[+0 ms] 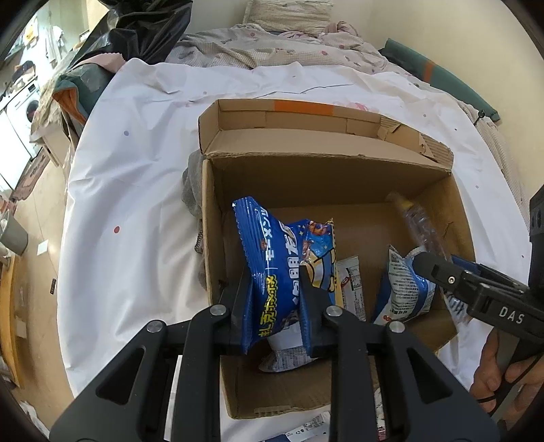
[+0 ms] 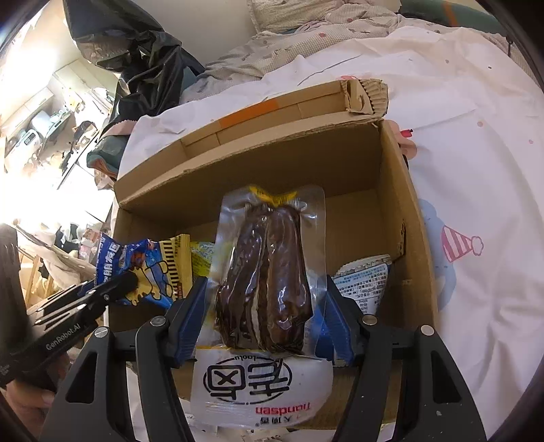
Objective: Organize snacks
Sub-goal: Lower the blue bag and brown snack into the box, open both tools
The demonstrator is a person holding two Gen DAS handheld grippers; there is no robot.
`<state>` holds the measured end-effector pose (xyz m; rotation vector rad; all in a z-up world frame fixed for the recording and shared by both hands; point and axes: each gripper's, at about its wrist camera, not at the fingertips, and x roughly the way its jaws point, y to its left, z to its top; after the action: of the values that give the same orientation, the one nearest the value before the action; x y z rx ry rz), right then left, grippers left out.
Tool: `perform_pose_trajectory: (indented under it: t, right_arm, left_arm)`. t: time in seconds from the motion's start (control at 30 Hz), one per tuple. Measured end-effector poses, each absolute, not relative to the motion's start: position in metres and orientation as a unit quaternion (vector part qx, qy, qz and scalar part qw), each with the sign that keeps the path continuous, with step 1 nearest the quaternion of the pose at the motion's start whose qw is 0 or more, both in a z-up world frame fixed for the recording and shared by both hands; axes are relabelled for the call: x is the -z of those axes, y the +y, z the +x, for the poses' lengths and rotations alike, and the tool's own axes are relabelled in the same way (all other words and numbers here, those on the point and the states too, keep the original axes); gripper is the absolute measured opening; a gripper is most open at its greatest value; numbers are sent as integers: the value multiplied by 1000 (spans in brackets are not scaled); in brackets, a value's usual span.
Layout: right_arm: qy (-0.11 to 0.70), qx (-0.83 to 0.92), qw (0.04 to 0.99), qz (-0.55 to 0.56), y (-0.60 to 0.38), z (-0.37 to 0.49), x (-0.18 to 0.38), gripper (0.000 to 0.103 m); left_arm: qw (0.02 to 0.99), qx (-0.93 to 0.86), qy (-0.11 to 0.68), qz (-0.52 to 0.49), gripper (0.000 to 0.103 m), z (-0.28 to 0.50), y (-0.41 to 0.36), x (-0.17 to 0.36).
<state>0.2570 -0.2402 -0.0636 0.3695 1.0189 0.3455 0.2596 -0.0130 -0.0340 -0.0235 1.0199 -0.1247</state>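
An open cardboard box point(image 1: 333, 170) point(image 2: 258, 159) lies on a white sheet. My left gripper point(image 1: 277, 292) is shut on a blue snack bag point(image 1: 272, 258) and holds it over the box's left side; the bag also shows in the right wrist view point(image 2: 146, 272). My right gripper point(image 2: 265, 306) is shut on a clear vacuum pack of dark meat point(image 2: 268, 272) held over the box; that pack shows in the left wrist view point(image 1: 418, 224). A blue-and-white packet point(image 1: 404, 289) point(image 2: 363, 282) and a white packet point(image 1: 353, 285) lie in the box.
The white sheet point(image 1: 136, 190) covers a bed with a quilt point(image 1: 258, 47) and pillow behind. A black plastic bag point(image 1: 146, 30) sits at the back left. Loose packets point(image 1: 306, 428) lie before the box. Floor and furniture are at far left.
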Motion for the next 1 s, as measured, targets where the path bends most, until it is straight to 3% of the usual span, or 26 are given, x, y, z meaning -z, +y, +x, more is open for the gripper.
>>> perform_pose_trajectory:
  t: [0.13, 0.2, 0.27, 0.33, 0.43, 0.6, 1.0]
  right_arm:
    - [478, -163, 843, 188, -245, 257, 62, 66]
    - [473, -164, 845, 189, -245, 256, 60, 67]
    - [470, -164, 845, 193, -246, 256, 59, 68]
    - [471, -165, 843, 201, -249, 256, 58, 68]
    - [471, -162, 842, 209, -252, 257, 58, 77]
    - [464, -149, 847, 213, -257, 256, 55, 89]
    - [430, -136, 863, 228, -272, 242, 31, 94]
  left_arm:
    - [870, 63, 489, -18, 21, 258, -14, 34]
    - [866, 68, 494, -18, 28, 258, -15, 36]
    - [867, 69, 494, -18, 44, 257, -16, 36]
    - [871, 70, 486, -14, 52, 254, -18, 33]
    - [876, 65, 479, -3, 76, 251, -21, 29]
    - [883, 58, 465, -2, 78, 245, -23, 22]
    - [922, 23, 388, 5, 79, 215, -21, -9]
